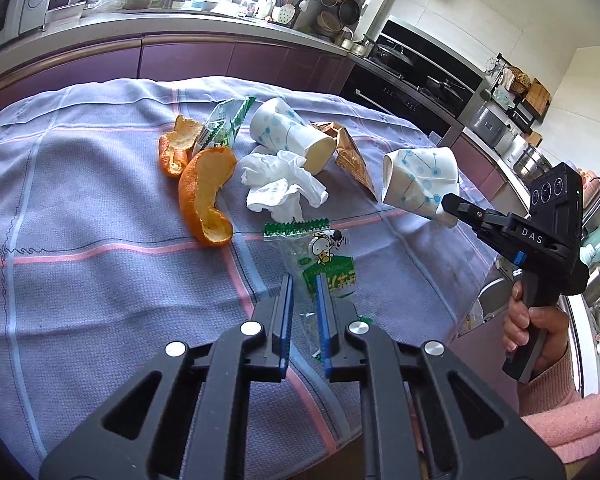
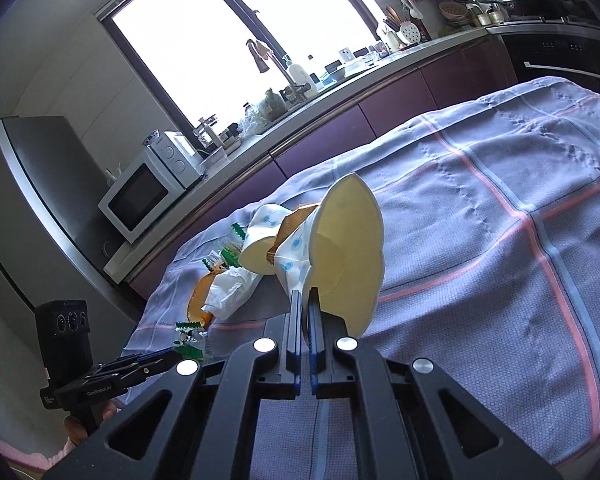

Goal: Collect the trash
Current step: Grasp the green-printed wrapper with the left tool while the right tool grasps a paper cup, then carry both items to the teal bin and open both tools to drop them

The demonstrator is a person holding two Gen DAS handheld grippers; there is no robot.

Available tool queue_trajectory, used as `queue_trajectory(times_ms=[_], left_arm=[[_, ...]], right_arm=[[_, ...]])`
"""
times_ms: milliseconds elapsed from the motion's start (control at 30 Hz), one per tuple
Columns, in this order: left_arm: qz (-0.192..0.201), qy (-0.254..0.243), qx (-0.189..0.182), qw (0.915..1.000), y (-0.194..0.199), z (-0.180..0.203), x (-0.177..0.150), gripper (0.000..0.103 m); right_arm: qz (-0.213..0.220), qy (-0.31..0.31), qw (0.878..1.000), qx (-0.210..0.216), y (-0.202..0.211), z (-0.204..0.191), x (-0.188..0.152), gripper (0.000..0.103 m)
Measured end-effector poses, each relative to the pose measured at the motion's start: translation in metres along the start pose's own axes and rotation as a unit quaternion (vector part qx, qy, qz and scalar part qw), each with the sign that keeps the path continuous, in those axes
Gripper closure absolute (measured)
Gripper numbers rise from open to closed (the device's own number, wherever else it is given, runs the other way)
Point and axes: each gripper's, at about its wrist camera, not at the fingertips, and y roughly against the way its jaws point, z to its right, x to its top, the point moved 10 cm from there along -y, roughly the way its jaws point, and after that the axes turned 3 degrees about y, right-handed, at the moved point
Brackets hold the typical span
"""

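Nearest: left gripper (image 1: pixel 305 280) clamped on green-printed clear snack wrapper (image 1: pixel 328 264), lettering unreadable. Right gripper (image 2: pixel 305 300) pinching crushed paper cup (image 2: pixel 340 248) rim above checked cloth (image 1: pixel 80 208); "DAS" legible. Beyond, orange peel (image 1: pixel 204 196), perhaps tissue (image 1: pixel 280 184).

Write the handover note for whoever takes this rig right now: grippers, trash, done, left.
Left gripper: shut on the green snack wrapper, which is on the cloth.
Right gripper: shut on the rim of a crushed paper cup, lifted off the cloth.
On the cloth: second cup on its side, tissue, two orange peels, another green wrapper, brown wrapper.
Done: two pieces gripped. No bin in view.
Left: bin both, then collect the rest.
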Motion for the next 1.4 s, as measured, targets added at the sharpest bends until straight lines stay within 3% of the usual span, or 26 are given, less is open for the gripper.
queue_trajectory(times_ms=[333, 667, 1067, 1400], left_arm=[[0.050, 0.019, 0.017, 0.9985, 0.054, -0.023, 0.007, 0.092], [0.111, 0.068, 0.061, 0.9897, 0.126, -0.080, 0.012, 0.092], [0.185, 0.154, 0.127, 0.9621, 0.221, -0.160, -0.006, 0.092], [0.224, 0.203, 0.179, 0.9364, 0.277, -0.216, -0.023, 0.092]], right_arm=[[-0.019, 0.042, 0.997, 0.067, -0.017, -0.061, 0.000, 0.101], [-0.071, 0.098, 0.980, 0.160, -0.068, -0.158, -0.015, 0.101], [-0.133, 0.171, 0.947, 0.239, -0.119, -0.263, -0.030, 0.101], [-0.180, 0.216, 0.917, 0.282, -0.157, -0.336, -0.051, 0.101]])
